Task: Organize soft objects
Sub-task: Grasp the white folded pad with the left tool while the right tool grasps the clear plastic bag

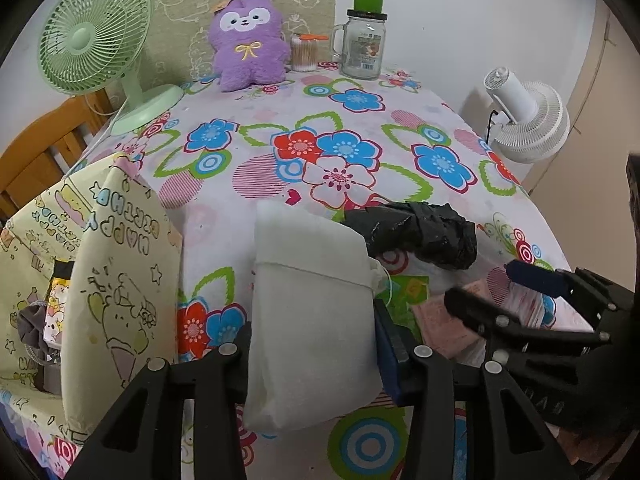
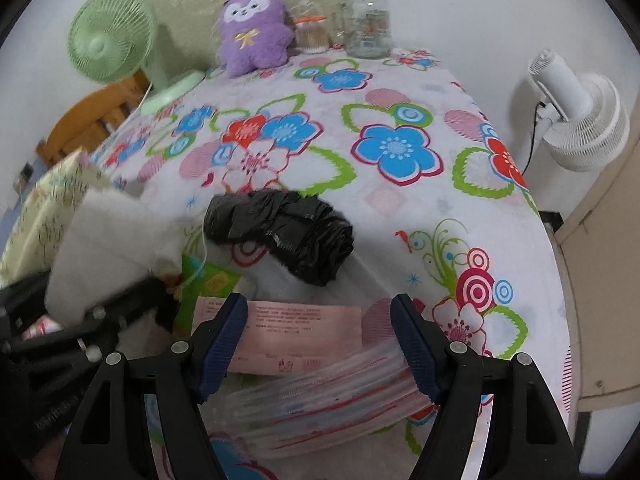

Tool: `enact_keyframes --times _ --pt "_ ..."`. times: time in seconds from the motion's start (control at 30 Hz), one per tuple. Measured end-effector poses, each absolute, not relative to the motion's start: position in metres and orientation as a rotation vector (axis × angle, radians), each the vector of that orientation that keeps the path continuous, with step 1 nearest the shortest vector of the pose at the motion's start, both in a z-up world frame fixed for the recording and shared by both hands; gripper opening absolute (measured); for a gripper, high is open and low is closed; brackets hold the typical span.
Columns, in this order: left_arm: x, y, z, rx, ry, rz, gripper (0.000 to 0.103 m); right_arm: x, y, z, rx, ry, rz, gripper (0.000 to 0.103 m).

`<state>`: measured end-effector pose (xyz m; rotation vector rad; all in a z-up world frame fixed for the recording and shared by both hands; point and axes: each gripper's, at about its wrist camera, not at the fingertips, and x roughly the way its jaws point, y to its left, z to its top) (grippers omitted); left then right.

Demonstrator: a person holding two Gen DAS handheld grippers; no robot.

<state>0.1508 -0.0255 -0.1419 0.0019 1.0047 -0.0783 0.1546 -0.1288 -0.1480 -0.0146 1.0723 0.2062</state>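
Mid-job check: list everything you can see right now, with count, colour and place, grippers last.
white pouch: one, white, held between left jaws, near edge
black bag roll: one, black, mid-table
pink packet: one, pink, near edge, between open right jaws
gift bag: one, pale yellow, open, left edge
plush toy: one, purple, far end
green fan: one, far left
glass jar: one, clear, green lid, far end
swab box: one, clear, beside jar
white fan: one, off right side
tablecloth: one, floral
left gripper: black, gripping pouch
right gripper: black, open
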Motion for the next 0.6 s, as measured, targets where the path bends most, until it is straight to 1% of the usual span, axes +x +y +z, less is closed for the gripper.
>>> enact_keyframes --times 0.03,0.1,0.17,0.33,0.47,0.6 --pt "0.151 -0.024 -0.142 -0.001 1.004 -0.077 0.045 0.154 -0.128 -0.149 -0.03 1.074 0.204 0.082" --pt "0.151 -0.024 -0.142 -0.001 1.004 -0.072 0.045 0.154 -0.131 -0.151 -0.042 1.076 0.179 0.094" --pt "0.151 -0.023 -0.143 -0.002 1.007 -0.068 0.045 0.156 -0.133 -0.153 -0.039 1.085 0.162 0.099" --pt "0.152 -0.022 -0.142 -0.003 1.006 -0.069 0.045 0.157 -0.137 -0.155 -0.022 1.09 0.165 0.1" --pt "0.152 -0.022 -0.142 -0.004 1.006 -0.064 0.045 0.153 -0.141 -0.159 0.064 1.121 0.241 0.1" --pt "0.152 -0.021 -0.142 0.0 1.006 -0.06 0.045 0.153 -0.14 -0.16 0.065 1.112 0.233 0.103"
